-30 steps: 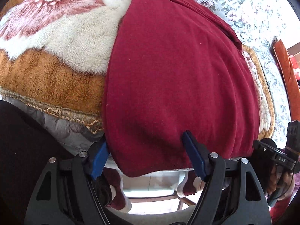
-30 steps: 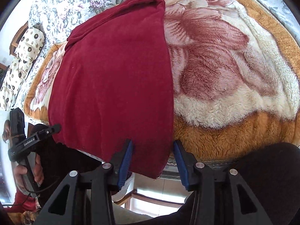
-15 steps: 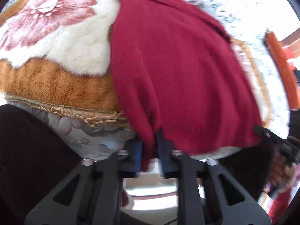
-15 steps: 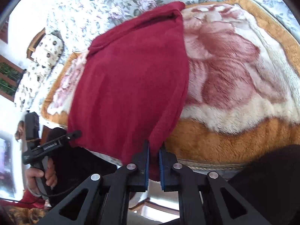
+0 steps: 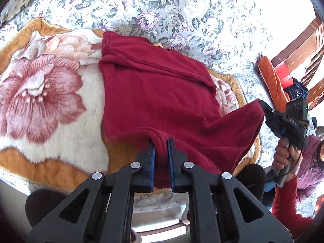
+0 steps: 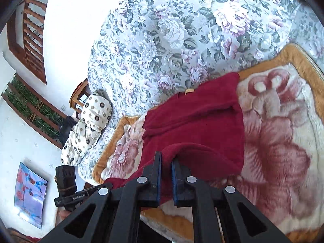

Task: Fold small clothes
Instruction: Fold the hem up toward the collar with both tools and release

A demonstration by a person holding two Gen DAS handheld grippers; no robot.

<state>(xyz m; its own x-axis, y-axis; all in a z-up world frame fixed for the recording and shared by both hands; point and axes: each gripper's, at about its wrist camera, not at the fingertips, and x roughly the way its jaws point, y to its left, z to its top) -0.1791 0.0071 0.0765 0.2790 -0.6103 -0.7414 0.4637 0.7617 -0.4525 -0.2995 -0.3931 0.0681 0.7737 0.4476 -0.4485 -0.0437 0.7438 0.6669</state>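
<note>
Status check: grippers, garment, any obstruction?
Left gripper and right gripper both shut on the red garment, near hem raised off the plush blanket. Nothing in the way.

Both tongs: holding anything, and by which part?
Both clamp the red garment at its near hem: left tongs on one corner, right tongs on the other, both lifted.

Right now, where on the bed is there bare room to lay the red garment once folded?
Free: plush blanket left of the red garment, and floral bedspread beyond it. Crowded: near edge, where left tool and right tool grip the hem.
</note>
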